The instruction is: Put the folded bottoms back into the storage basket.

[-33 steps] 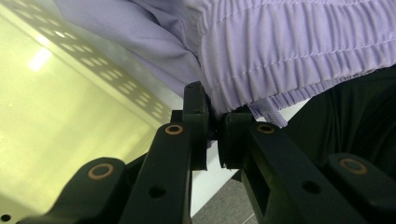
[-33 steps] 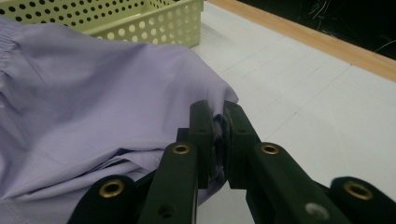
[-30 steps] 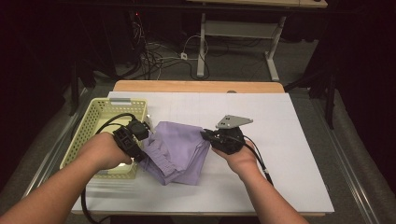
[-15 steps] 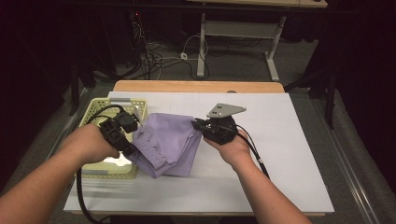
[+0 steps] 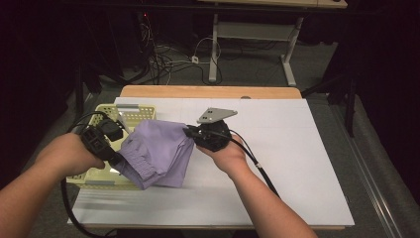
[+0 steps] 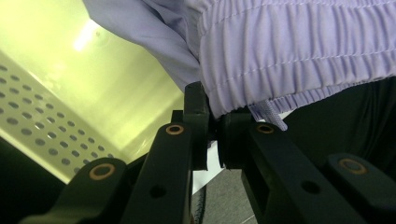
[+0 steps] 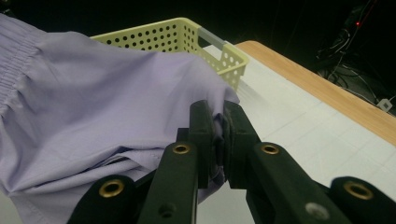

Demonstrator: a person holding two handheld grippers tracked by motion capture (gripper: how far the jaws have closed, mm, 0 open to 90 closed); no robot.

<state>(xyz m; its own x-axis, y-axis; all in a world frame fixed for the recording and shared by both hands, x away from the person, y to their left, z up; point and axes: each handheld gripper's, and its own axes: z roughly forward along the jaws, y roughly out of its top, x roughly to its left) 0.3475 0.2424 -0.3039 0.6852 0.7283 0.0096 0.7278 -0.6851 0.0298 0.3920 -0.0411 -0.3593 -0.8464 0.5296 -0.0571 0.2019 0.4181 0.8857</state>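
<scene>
- Two claws share one load: a lilac cotton garment with a gathered elastic waistband (image 5: 156,153), carried slack between them above the white paper-covered surface (image 5: 297,163).
- Left claw (image 6: 212,116) is clamped tight on the ruched waistband edge, with the jaws almost meeting through the fabric; it hangs directly over the pale yellow perforated plastic basket (image 5: 130,115), whose dotted wall and bright floor fill the space beneath it.
- Right claw (image 7: 218,126) is pinched shut on a bunched corner of the smooth cloth at the garment's far side, away from the basket and just outside its rim.
- Gripping opposite edges probably keeps the cloth spread like a sling, so it does not drag or bunch on the basket rim.
- Most of the garment now lies across the basket's near-right corner, partly over the opening and partly past the rim towards the open surface.
- My judgement is that the garment is being carried to the basket for dropping in; the right side would still have to come over the rim before either grip lets go.
- One risk is that the trailing hem below the basket's right wall snags on that wall.
</scene>
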